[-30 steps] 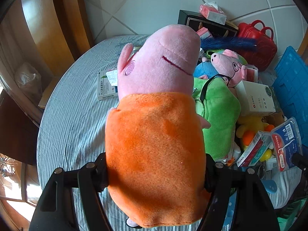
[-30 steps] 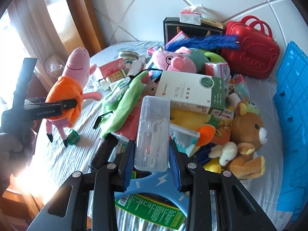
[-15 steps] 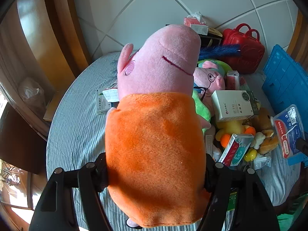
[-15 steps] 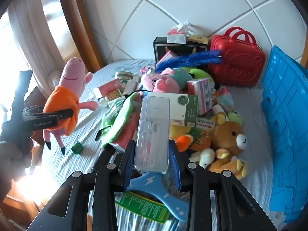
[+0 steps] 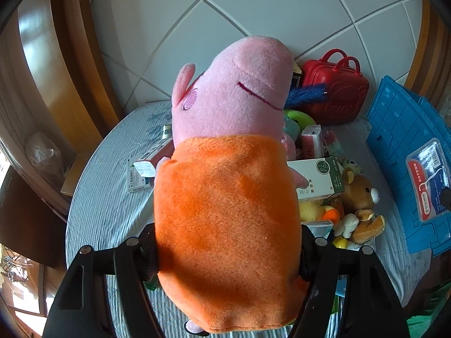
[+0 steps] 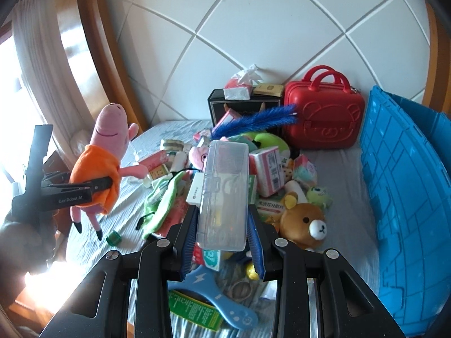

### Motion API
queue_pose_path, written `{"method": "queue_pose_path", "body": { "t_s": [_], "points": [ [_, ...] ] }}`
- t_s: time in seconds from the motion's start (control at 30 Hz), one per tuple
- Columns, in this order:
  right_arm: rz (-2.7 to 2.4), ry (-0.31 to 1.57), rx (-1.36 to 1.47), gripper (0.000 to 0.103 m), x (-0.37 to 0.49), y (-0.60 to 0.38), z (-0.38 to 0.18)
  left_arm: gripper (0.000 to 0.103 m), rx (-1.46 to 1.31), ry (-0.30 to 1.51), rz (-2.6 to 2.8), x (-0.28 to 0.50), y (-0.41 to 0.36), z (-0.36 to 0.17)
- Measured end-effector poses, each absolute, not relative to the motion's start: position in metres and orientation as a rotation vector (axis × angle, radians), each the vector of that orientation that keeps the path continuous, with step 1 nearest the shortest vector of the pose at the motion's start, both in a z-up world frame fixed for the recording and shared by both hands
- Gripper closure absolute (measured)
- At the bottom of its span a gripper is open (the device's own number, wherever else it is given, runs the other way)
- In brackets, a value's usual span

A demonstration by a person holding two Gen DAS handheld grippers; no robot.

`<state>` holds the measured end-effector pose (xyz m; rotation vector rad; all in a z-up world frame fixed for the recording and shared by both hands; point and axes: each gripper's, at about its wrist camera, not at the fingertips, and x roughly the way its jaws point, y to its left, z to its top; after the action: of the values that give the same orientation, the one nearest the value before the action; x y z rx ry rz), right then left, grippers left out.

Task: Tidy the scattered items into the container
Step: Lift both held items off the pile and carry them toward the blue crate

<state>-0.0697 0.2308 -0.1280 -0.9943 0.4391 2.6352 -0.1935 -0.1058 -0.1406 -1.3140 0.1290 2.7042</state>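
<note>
My left gripper point(image 5: 228, 242) is shut on a pink pig plush in an orange dress point(image 5: 225, 197), held high above the table; the plush fills the left wrist view and also shows at the left of the right wrist view point(image 6: 98, 163). My right gripper point(image 6: 222, 242) is shut on a clear plastic case point(image 6: 222, 194), lifted over the pile; the case also shows in the left wrist view point(image 5: 430, 177). The blue crate point(image 6: 400, 197) stands at the table's right side.
A pile covers the grey tablecloth point(image 6: 338, 169): brown bear plush point(image 6: 304, 222), green pouch point(image 6: 160, 200), several boxes, blue feather point(image 6: 253, 121). A red case point(image 6: 321, 112) and black box point(image 6: 242, 107) stand at the back wall. A green cap point(image 6: 114, 238) lies front left.
Both grippers have risen and pulled back from the pile with their loads; the table looks farther away and the blue crate has come more into view.
</note>
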Motion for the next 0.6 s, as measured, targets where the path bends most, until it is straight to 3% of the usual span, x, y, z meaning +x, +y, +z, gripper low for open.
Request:
{"method": "queue_pose_path", "body": {
  "t_s": [0.6],
  "points": [
    [2.667, 0.423, -0.838, 0.07, -0.012, 0.294, -0.082, 0.032, -1.144, 0.176, 2.709, -0.187, -0.007, -0.083]
  ]
}}
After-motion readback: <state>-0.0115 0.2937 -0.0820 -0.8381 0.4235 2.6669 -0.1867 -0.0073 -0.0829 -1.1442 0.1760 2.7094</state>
